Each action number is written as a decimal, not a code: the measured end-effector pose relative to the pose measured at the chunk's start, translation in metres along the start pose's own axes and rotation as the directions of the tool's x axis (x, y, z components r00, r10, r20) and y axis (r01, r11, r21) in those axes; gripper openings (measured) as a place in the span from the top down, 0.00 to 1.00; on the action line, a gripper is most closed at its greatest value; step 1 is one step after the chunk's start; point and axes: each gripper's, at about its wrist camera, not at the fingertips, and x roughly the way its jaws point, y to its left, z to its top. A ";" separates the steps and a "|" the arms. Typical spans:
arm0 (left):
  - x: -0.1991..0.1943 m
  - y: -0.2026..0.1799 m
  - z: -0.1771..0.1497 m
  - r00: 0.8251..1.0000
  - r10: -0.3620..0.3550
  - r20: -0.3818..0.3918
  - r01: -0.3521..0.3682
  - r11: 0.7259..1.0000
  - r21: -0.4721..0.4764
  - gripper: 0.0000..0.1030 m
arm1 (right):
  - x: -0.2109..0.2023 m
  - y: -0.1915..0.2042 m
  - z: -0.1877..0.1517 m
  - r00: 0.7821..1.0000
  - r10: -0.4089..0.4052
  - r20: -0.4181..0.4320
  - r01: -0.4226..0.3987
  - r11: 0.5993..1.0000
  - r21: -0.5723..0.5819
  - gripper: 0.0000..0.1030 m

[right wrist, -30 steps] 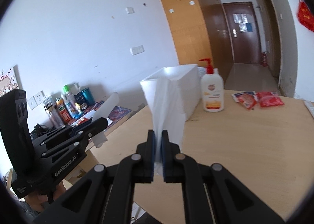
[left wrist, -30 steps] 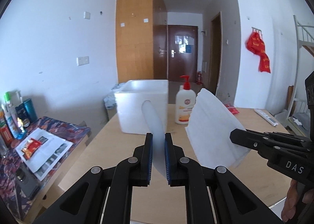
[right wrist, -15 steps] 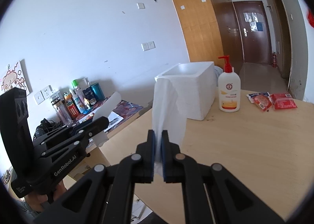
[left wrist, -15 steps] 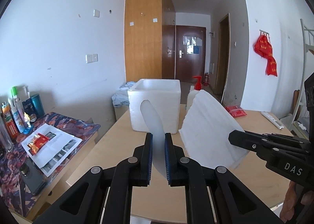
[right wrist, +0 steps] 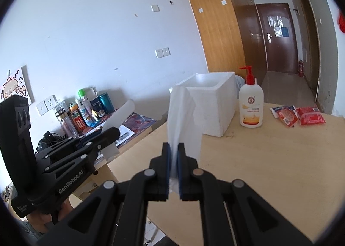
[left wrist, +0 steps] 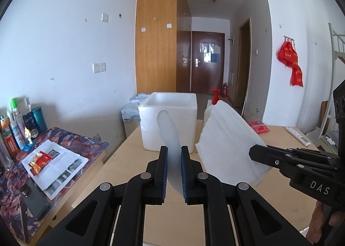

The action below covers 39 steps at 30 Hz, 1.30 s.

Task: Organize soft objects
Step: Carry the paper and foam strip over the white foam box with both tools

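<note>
My left gripper (left wrist: 174, 155) is shut on a pale translucent soft sheet (left wrist: 169, 136) that stands up between its pads. It also shows in the right wrist view (right wrist: 116, 119), sticking out of the left gripper (right wrist: 112, 133). My right gripper (right wrist: 173, 151) is shut on a white ribbed cloth (right wrist: 183, 116) held upright; in the left wrist view the cloth (left wrist: 228, 142) hangs at the right gripper's tip (left wrist: 253, 153). Both are above the near part of the wooden table (right wrist: 269, 159). A white foam box (left wrist: 170, 116) stands open behind them.
A pump bottle (right wrist: 251, 105) stands right of the foam box (right wrist: 211, 103). Red snack packets (right wrist: 299, 115) lie at the table's far right. A low side table (left wrist: 54, 159) with papers and several bottles (left wrist: 15, 120) stands at the left. A remote (left wrist: 298, 136) lies far right.
Both grippers have drawn back and up from the foam box, which looks smaller and farther now. Each still holds its soft piece as before.
</note>
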 end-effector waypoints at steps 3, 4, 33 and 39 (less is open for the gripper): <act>0.004 0.003 0.006 1.000 0.008 0.009 -0.008 1.000 -0.005 0.88 | 0.002 -0.002 0.006 1.000 -0.007 0.008 0.007 1.000 -0.001 0.92; 0.006 0.004 0.008 1.000 0.010 0.010 -0.010 1.000 -0.005 0.88 | 0.003 -0.002 0.008 1.000 -0.009 0.009 0.009 1.000 -0.002 0.92; 0.104 0.022 0.093 1.000 -0.010 0.028 0.010 1.000 0.010 0.88 | 0.071 -0.020 0.097 0.998 -0.059 0.038 0.061 0.997 -0.042 0.92; 0.134 0.023 0.104 1.000 -0.026 0.005 0.025 1.000 0.017 0.88 | 0.093 -0.028 0.115 0.997 -0.068 0.044 0.070 0.996 -0.052 0.92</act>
